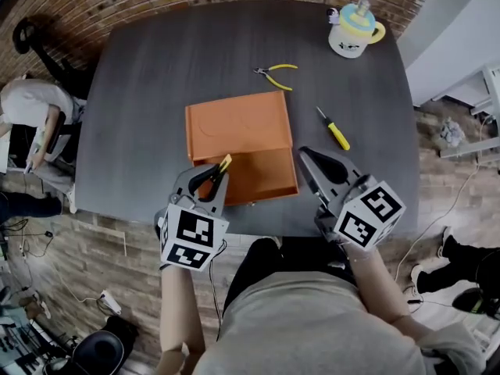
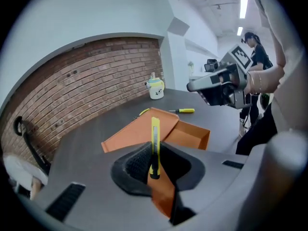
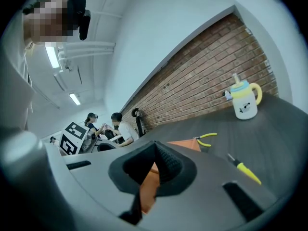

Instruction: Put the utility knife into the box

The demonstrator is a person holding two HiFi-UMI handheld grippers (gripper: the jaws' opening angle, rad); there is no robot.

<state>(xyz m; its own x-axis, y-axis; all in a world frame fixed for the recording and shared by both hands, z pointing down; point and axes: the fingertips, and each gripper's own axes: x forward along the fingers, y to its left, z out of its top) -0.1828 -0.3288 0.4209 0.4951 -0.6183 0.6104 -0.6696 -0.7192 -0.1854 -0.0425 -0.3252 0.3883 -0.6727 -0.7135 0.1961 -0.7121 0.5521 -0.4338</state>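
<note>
left gripper view: utility knife upright, clamped tight in left gripper, over the orange box

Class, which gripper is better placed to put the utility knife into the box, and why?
Left. The left gripper is shut on the utility knife, poised over the near edge of the open box. The right gripper is shut on nothing, beside the box.

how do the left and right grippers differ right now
The left gripper is shut on the yellow utility knife, which sticks out past its jaws; the right gripper has its jaws together with nothing between them. The left gripper is at the front left of the orange box, the right gripper just off its right edge. Both point toward the box.
</note>
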